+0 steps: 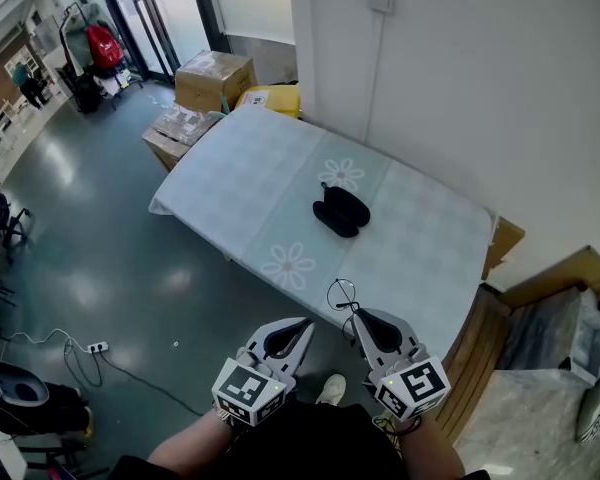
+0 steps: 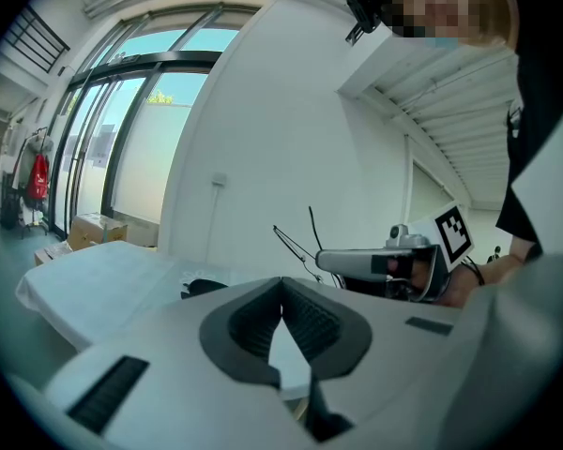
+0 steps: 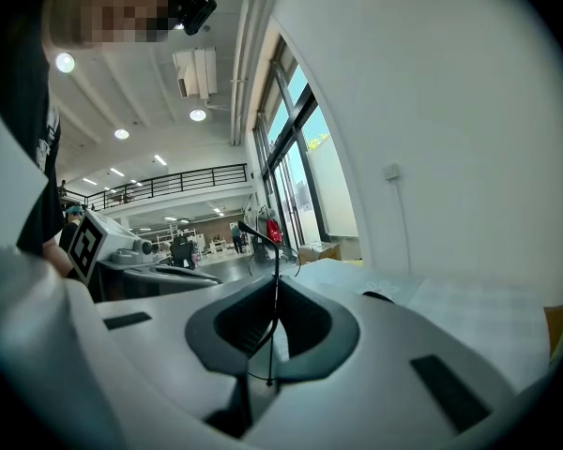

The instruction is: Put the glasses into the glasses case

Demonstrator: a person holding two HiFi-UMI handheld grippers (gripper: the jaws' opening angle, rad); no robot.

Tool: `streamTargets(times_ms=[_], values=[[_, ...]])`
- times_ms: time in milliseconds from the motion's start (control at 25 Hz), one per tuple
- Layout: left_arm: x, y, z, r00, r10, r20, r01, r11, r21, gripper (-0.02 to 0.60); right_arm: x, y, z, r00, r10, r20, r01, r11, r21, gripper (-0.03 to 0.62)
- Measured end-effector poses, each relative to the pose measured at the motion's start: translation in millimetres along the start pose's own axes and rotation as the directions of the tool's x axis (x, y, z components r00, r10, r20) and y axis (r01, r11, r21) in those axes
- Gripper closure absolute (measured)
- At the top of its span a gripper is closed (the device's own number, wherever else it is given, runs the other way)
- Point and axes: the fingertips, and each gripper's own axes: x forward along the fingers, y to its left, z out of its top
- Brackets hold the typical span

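Observation:
The black glasses case [image 1: 341,211] lies in the middle of a table [image 1: 240,178] covered by a pale flowered cloth; it also shows as a dark shape [image 2: 205,287] in the left gripper view and as the same case [image 3: 377,297] in the right gripper view. My right gripper [image 1: 358,316] is shut on the thin-framed glasses [image 1: 342,293], held over the table's near edge; a temple arm runs between the jaws [image 3: 275,284]. My left gripper [image 1: 307,323] hovers beside it, shut and holding nothing [image 2: 281,284]. Both stay well short of the case.
Cardboard boxes [image 1: 215,78] and a yellow box [image 1: 275,98] stand on the floor beyond the table's far end. A white wall runs along the table's far side. Wooden furniture [image 1: 490,338] sits at the right. A power strip [image 1: 97,347] lies on the floor.

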Motion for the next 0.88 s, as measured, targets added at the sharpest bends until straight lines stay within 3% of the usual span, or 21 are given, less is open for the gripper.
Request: streamTargets(times_ms=[880], values=[[1.3, 90.9, 10.0, 0.986, -0.157, -0.049, 0.158, 0.987, 0.016, 0.555, 84.1, 6.5, 5.3, 0.987, -0.162, 0.004, 0.162, 0.986, 0.042, 0.565]])
